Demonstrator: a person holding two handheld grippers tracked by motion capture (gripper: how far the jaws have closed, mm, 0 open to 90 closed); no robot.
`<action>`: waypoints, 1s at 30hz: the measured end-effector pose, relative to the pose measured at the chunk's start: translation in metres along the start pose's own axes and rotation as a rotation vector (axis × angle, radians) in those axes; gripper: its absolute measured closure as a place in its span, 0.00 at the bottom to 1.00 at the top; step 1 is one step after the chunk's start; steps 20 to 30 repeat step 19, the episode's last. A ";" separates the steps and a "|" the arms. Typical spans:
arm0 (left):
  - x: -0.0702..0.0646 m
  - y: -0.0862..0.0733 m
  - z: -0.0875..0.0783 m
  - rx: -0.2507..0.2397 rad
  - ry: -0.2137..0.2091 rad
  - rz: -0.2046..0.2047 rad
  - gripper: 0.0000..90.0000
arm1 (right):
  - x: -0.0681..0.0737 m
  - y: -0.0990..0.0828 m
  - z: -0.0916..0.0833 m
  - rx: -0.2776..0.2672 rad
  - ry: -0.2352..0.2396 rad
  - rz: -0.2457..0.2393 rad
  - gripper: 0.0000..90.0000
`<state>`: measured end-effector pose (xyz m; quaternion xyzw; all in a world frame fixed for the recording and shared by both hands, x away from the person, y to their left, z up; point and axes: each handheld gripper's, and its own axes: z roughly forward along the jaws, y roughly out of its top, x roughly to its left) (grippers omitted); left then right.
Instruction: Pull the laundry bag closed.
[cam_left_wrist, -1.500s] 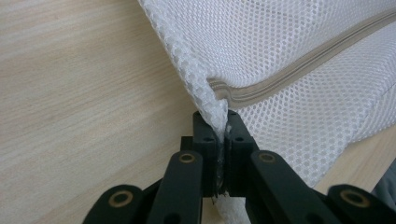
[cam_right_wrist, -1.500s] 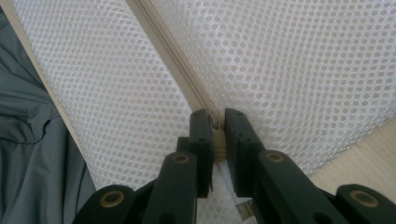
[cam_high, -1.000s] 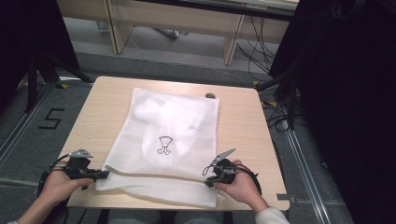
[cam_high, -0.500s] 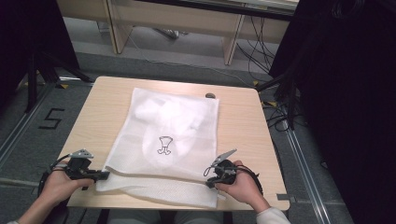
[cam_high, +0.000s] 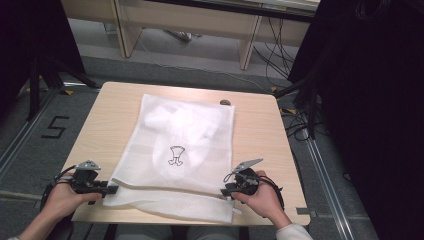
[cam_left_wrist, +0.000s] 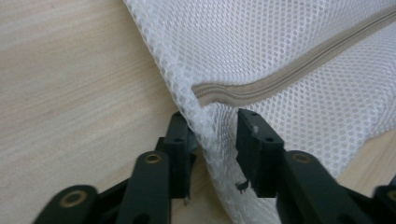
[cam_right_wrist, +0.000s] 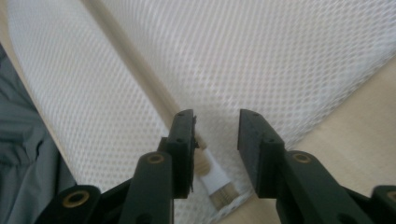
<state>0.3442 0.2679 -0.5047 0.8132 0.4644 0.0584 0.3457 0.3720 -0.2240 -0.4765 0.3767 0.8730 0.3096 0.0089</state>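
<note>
A white mesh laundry bag (cam_high: 180, 145) with a small black drawing on it lies flat on the wooden table (cam_high: 260, 135). My left gripper (cam_high: 111, 189) sits at the bag's near left corner. Its jaws have just been opening and now stand apart (cam_left_wrist: 215, 140), with a loose fold of mesh (cam_left_wrist: 289, 51) and the end of the beige zipper (cam_left_wrist: 299, 70) between them. At the near right corner is my right gripper (cam_high: 226, 191). Its jaws have also just been opening and are open (cam_right_wrist: 215, 135) around the zipper's white end tab (cam_right_wrist: 215, 179), not pressing on it.
A small dark object (cam_high: 225, 102) lies at the table's far edge. Beyond the table stand wooden furniture legs (cam_high: 247, 47), with cables (cam_high: 295, 120) on the floor at the right. A dark stand (cam_high: 37, 85) is at the left. The bag's near edge reaches the table's front edge.
In the high view both hands stay at the bag's near corners and the bag lies as before.
</note>
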 end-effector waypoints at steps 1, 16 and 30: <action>0.000 0.000 0.000 -0.023 0.013 -0.004 0.60 | 0.000 -0.001 -0.002 -0.032 -0.003 0.028 0.70; 0.006 0.002 -0.011 -0.161 0.104 0.087 0.31 | -0.021 -0.003 -0.015 -0.181 -0.083 0.148 0.61; 0.005 0.003 -0.013 -0.176 0.103 0.095 0.31 | -0.021 -0.004 -0.016 -0.179 -0.077 0.163 0.61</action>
